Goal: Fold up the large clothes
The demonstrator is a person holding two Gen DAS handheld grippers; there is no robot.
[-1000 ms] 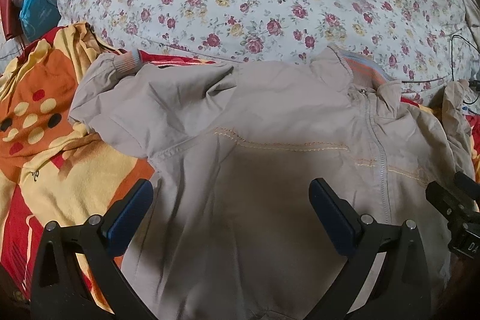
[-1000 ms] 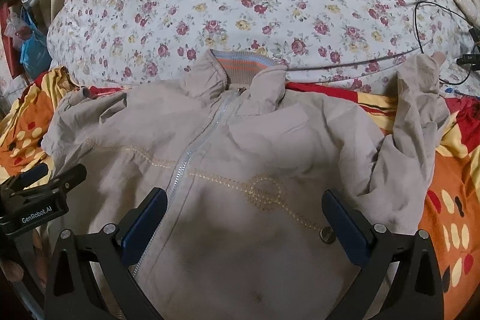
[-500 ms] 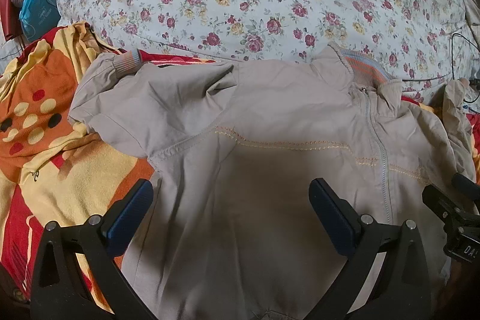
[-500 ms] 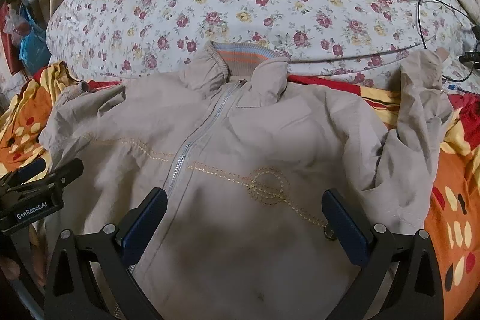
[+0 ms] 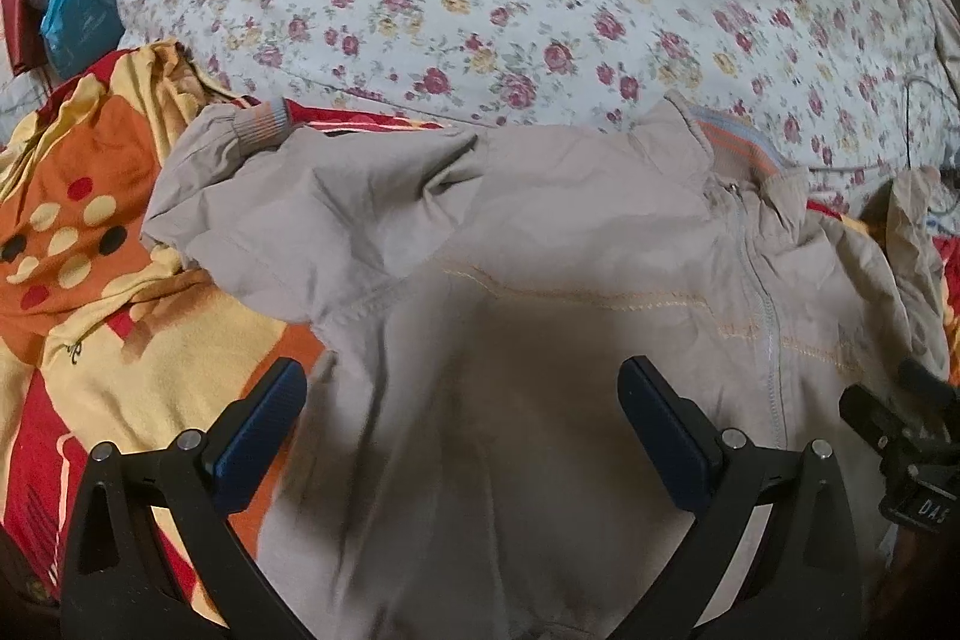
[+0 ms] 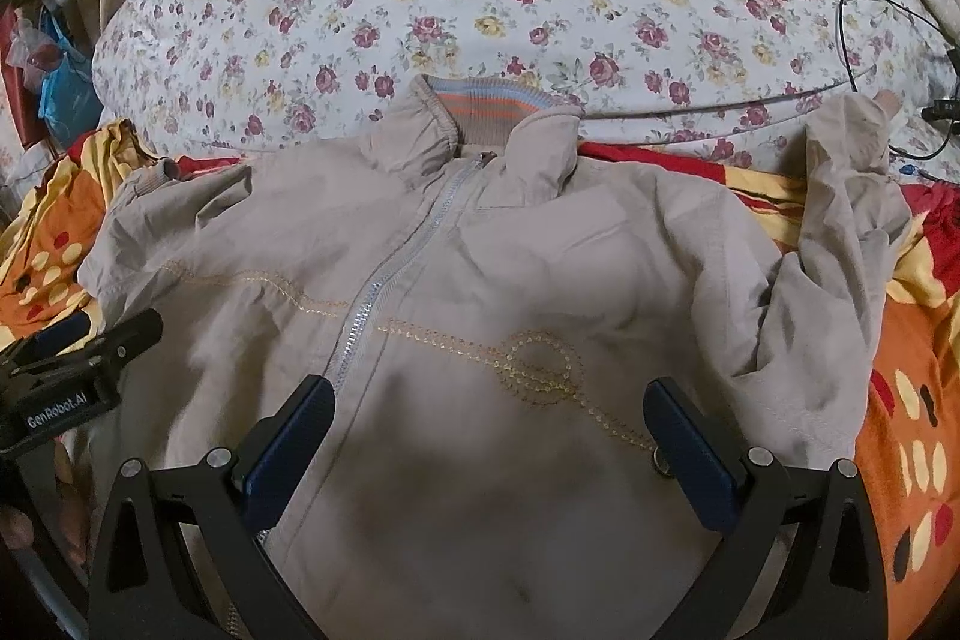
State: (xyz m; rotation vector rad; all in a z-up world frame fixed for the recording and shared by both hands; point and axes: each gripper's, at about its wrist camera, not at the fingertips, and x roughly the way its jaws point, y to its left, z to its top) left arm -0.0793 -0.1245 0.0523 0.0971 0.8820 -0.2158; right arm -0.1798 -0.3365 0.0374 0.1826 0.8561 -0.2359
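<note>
I noted one crumpled beige zip-front cloth jacket (image 6: 480, 280) on the orange fleece blanket (image 5: 120, 340); left gripper (image 5: 462, 400) and right gripper (image 6: 489, 418) both spread, empty.

beige zipped jacket (image 6: 480, 292) lies face up, spread, sleeves crumpled.

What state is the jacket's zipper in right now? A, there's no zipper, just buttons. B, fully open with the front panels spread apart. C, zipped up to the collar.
C: the zipper runs closed up the jacket, its pull sitting just under the striped collar, and the front panels meet along it.
</note>
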